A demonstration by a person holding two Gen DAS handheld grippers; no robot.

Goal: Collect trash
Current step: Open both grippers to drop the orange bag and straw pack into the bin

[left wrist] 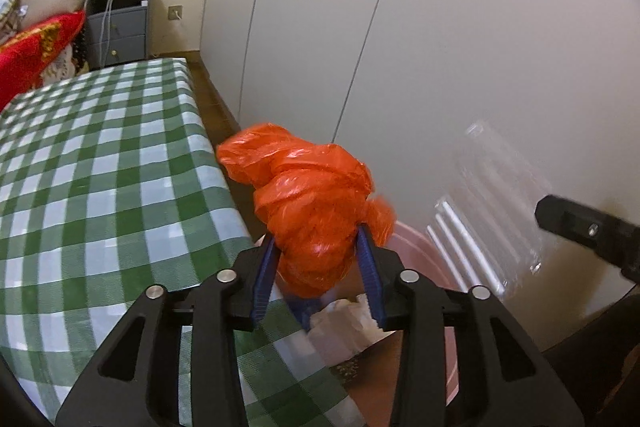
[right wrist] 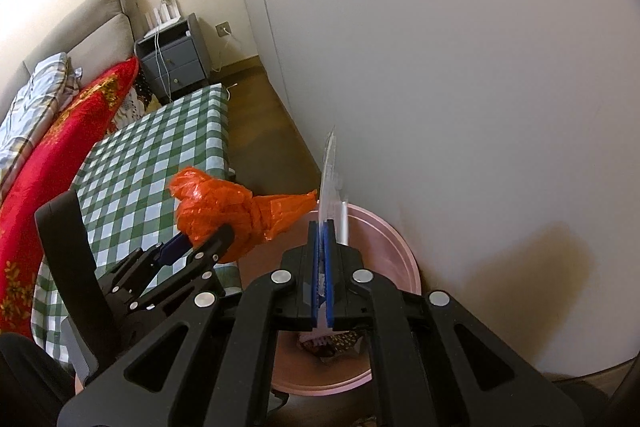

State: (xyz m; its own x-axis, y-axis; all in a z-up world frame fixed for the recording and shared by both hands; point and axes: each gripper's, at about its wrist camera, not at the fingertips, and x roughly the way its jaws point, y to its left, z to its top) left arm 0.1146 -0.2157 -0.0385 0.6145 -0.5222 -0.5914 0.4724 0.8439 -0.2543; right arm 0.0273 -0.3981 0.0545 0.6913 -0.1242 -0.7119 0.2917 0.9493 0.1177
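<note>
Tongs [left wrist: 320, 239] grip orange bag [left wrist: 312, 203] above pink bin [right wrist: 384, 243].

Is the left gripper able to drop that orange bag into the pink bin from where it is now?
Probably yes. The left gripper, shut on the orange bag, sits just past the table edge, with the open pink bin below and nothing between.

We see a crumpled orange plastic bag [left wrist: 316, 211], knotted into a glossy lump at the centre of the left wrist frame, clamped between blue pads above a pink basin [left wrist: 416, 247]. At centre of the right wrist frame a clear plastic wrapper [right wrist: 329, 183] stands edge-on, pinched upright over the same basin [right wrist: 384, 235], which already holds scraps at lower centre
</note>
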